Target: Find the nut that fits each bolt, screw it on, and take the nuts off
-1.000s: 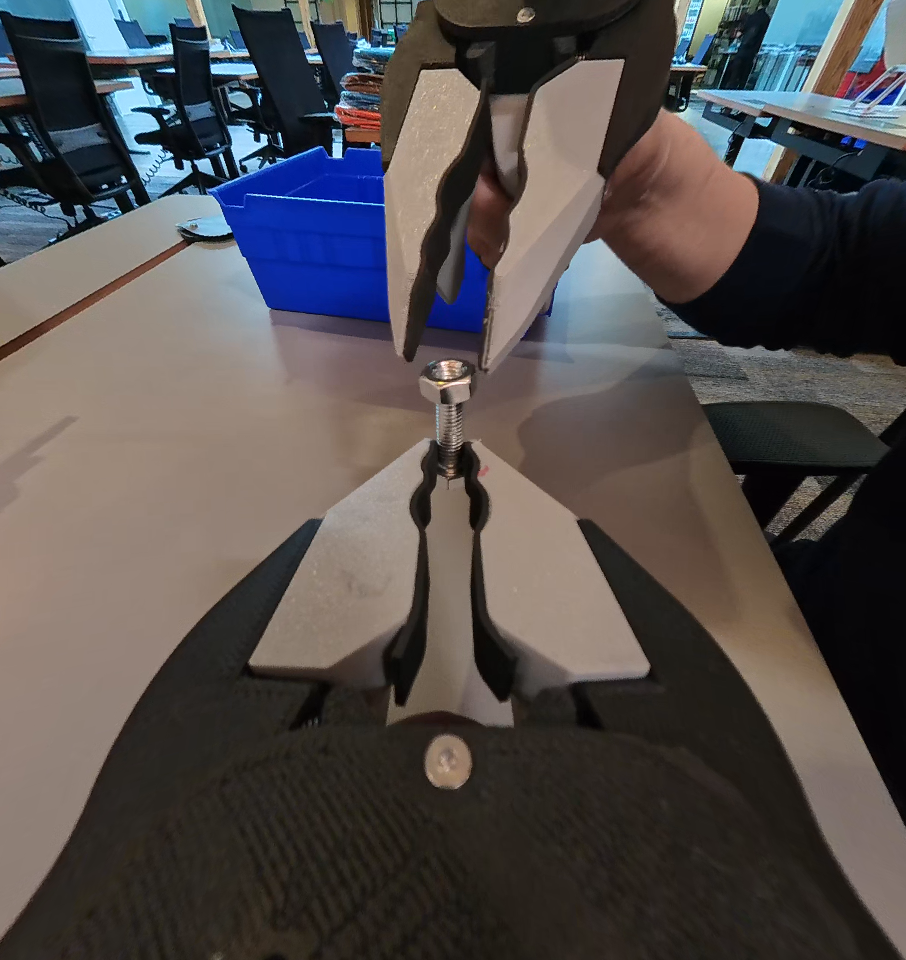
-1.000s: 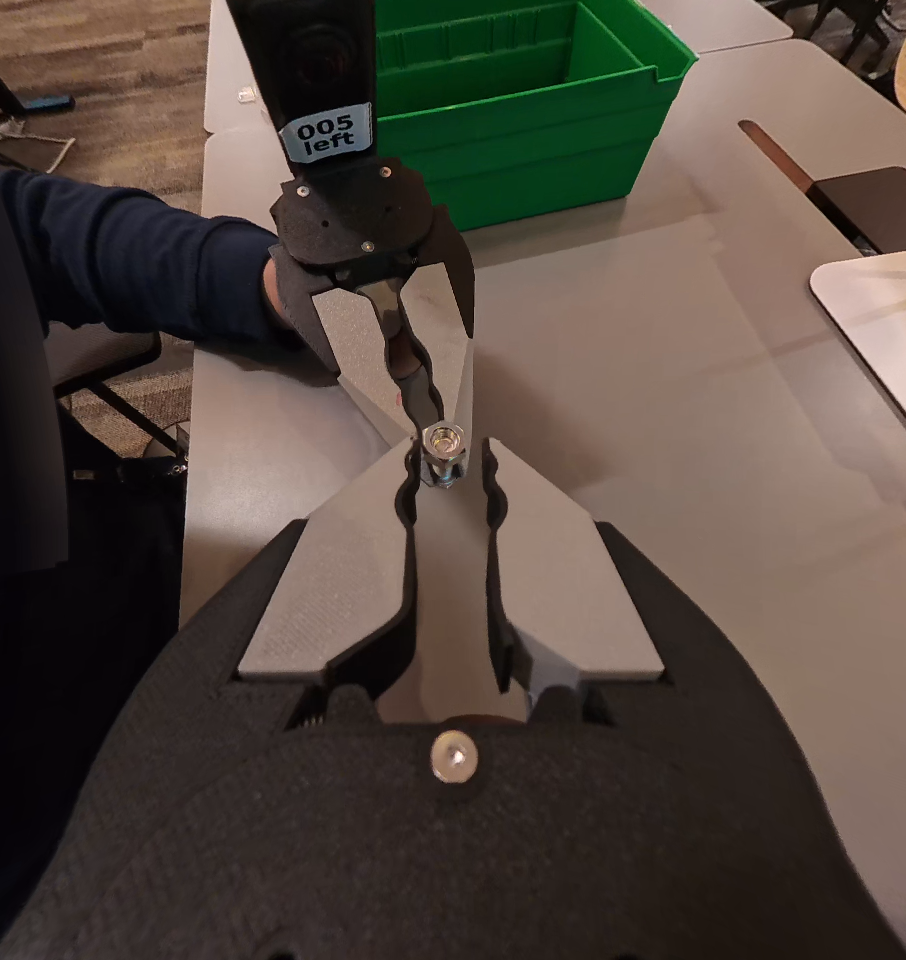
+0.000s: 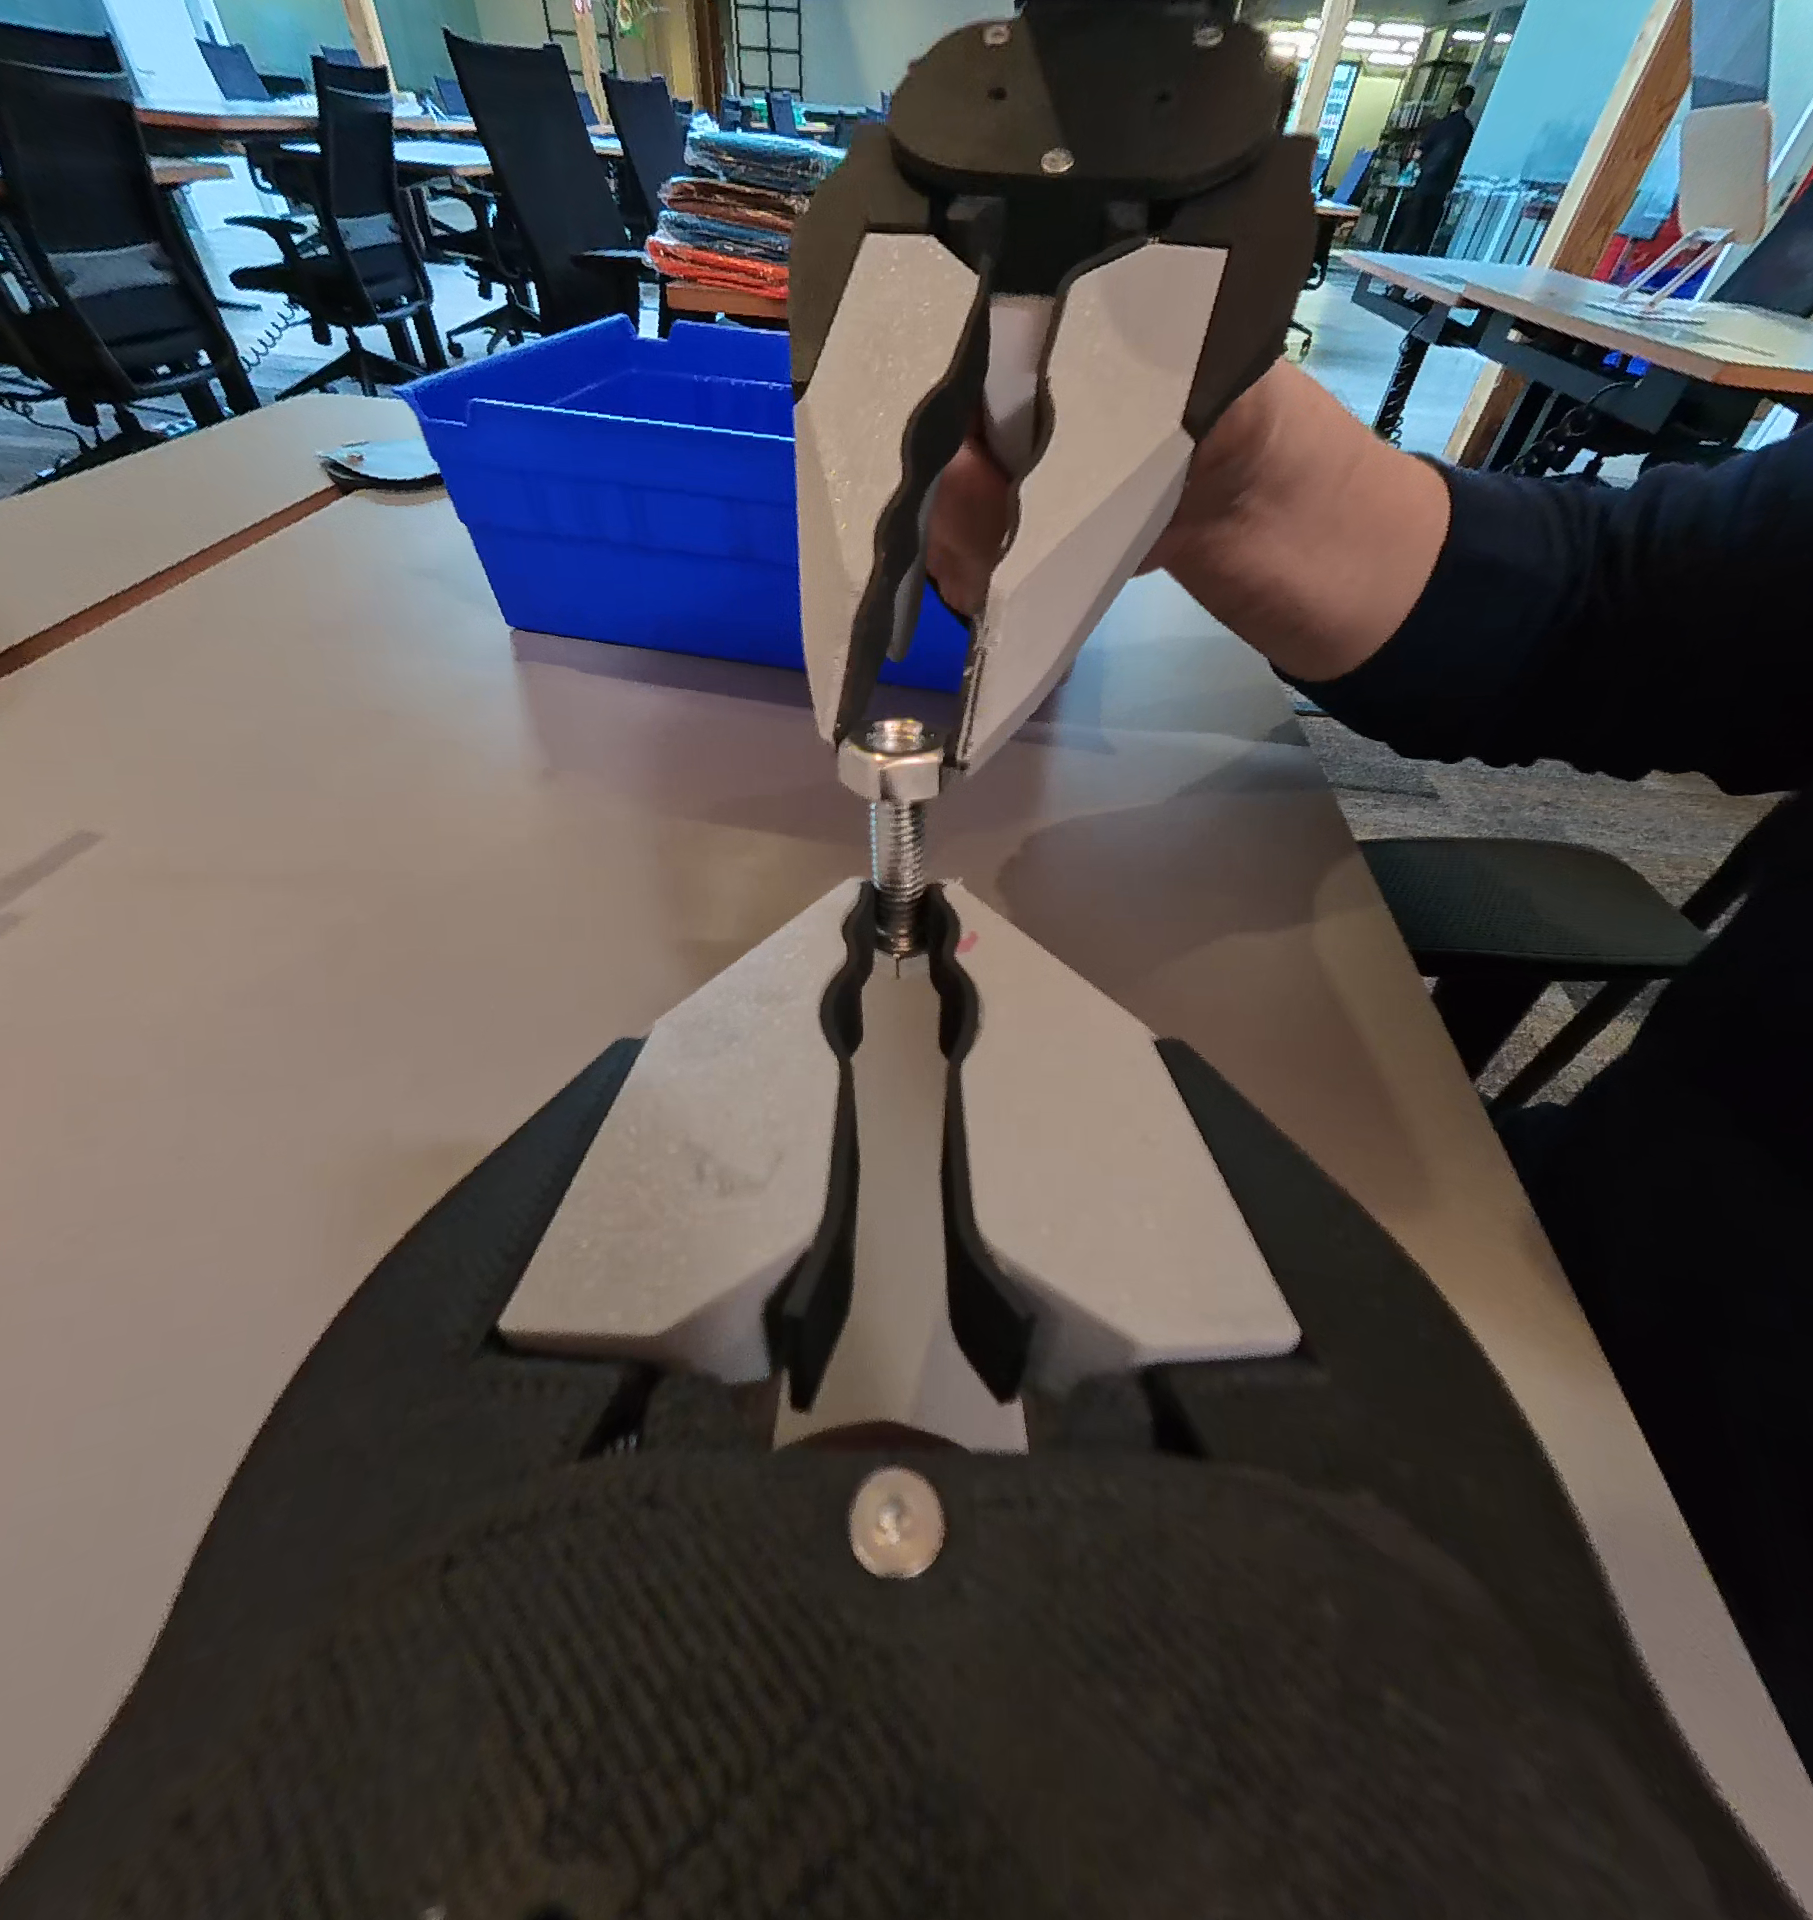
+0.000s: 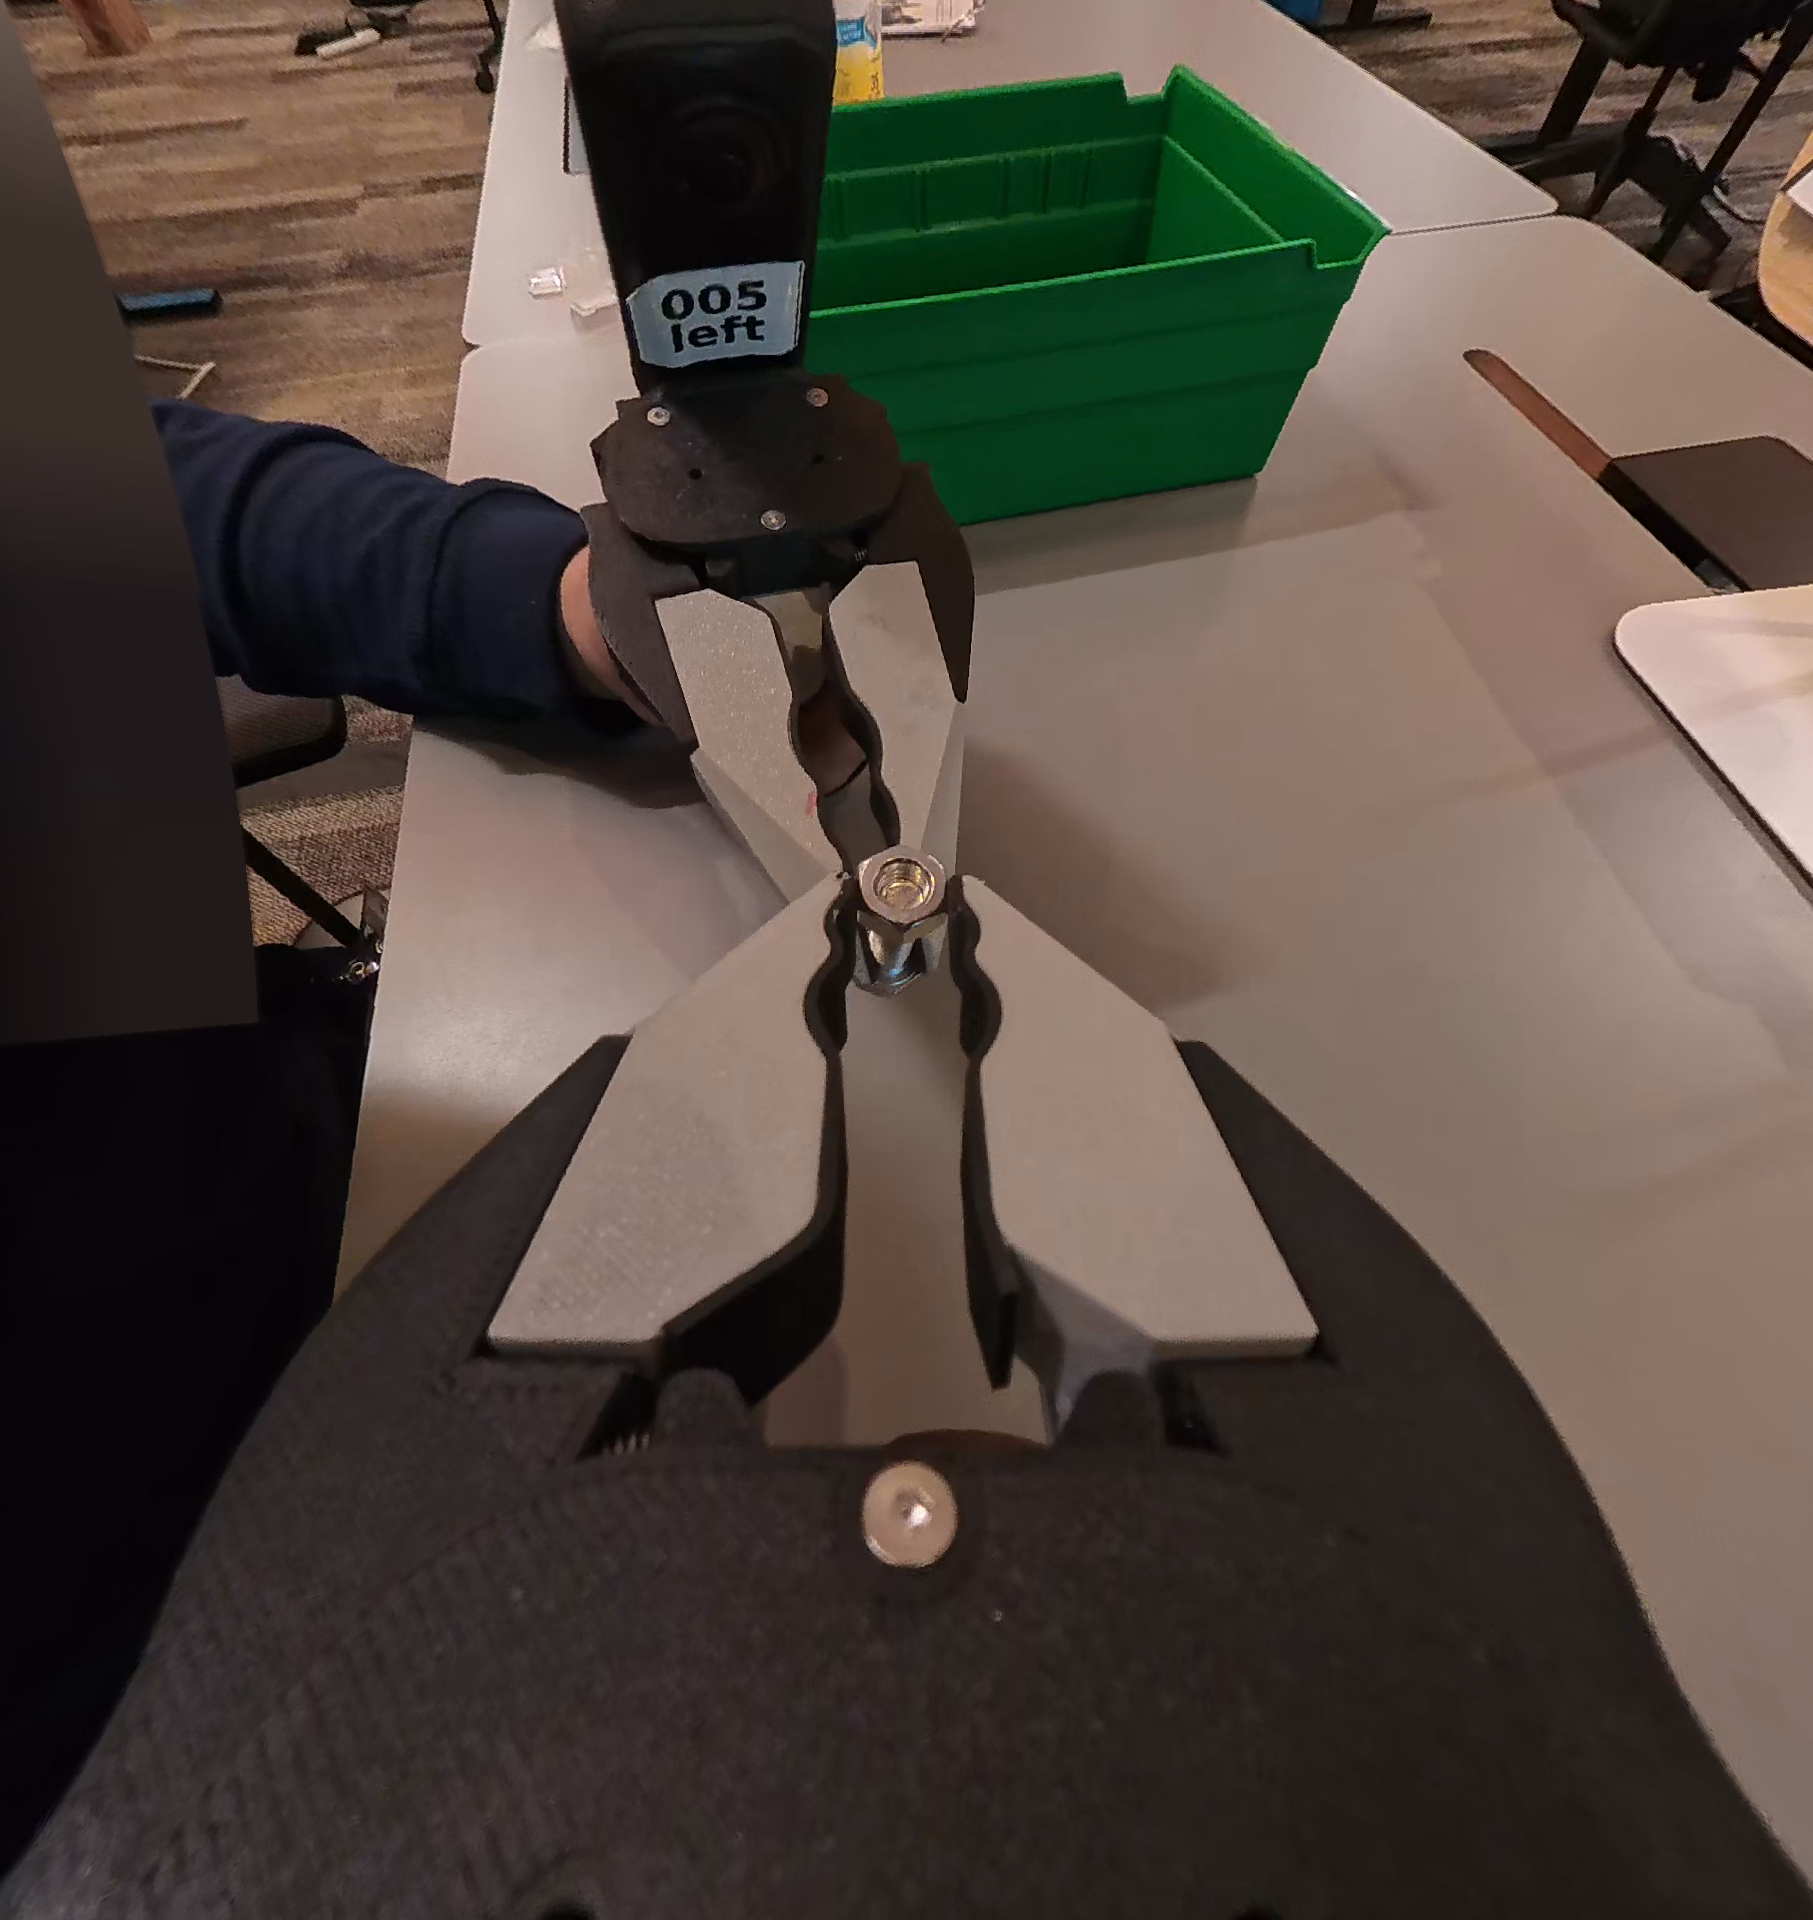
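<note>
Between the right gripper (image 3: 897, 750) jaws now sits the nut (image 3: 889, 767), clamped, where they hovered above; left gripper (image 3: 900, 925) jaws clamp the bolt (image 3: 900, 854), ready for turning.

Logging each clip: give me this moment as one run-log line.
left gripper: shut on bolt, upright | right gripper: shut on nut at bolt top | bins: blue, green

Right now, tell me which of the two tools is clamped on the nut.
The right tool, coming down from above, has its tips on the hex nut atop the bolt. The left tool grips the bolt's threaded shank lower down instead.
</note>
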Action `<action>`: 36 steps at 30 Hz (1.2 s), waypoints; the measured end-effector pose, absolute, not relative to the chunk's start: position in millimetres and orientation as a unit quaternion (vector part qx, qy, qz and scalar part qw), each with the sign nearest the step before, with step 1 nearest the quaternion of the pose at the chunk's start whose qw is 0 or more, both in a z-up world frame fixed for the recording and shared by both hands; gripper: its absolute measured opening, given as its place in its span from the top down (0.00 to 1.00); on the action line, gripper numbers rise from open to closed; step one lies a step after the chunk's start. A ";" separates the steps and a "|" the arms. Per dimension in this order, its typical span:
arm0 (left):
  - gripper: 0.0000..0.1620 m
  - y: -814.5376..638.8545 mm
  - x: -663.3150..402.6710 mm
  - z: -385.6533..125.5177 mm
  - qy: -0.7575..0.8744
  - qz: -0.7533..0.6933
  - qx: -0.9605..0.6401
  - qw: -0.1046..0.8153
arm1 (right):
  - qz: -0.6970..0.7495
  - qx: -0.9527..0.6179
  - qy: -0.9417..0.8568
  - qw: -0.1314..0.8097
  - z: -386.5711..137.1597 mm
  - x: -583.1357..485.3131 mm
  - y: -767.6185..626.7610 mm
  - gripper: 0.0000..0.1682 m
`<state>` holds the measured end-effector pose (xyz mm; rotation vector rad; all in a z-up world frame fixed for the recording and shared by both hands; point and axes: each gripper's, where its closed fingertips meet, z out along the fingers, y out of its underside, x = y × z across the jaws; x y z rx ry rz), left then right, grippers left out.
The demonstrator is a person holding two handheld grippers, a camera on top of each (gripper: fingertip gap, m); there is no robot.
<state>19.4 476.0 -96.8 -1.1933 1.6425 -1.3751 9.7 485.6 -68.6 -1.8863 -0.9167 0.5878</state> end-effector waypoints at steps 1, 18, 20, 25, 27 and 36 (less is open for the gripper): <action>0.96 476.3 19.2 -96.2 0.630 -0.528 -0.458 0.339 | 0.242 -0.766 -0.371 0.466 -68.0 9.6 485.9 0.92; 0.96 476.6 19.7 -97.9 0.633 -0.521 -0.456 0.345 | 0.277 -0.760 -0.355 0.469 -69.1 8.8 485.9 0.91; 0.96 476.5 19.7 -97.5 0.633 -0.522 -0.455 0.346 | 0.278 -0.760 -0.353 0.469 -68.6 9.1 486.1 0.91; 0.96 475.0 19.3 -97.2 0.636 -0.521 -0.451 0.347 | 0.297 -0.748 -0.342 0.486 -62.3 9.9 485.8 0.85; 0.96 474.2 19.1 -96.1 0.635 -0.523 -0.450 0.347 | 0.308 -0.738 -0.341 0.494 -60.6 8.8 483.9 0.83; 0.96 470.1 16.9 -89.5 0.631 -0.541 -0.437 0.345 | 0.337 -0.701 -0.345 0.525 -54.2 2.2 480.7 0.82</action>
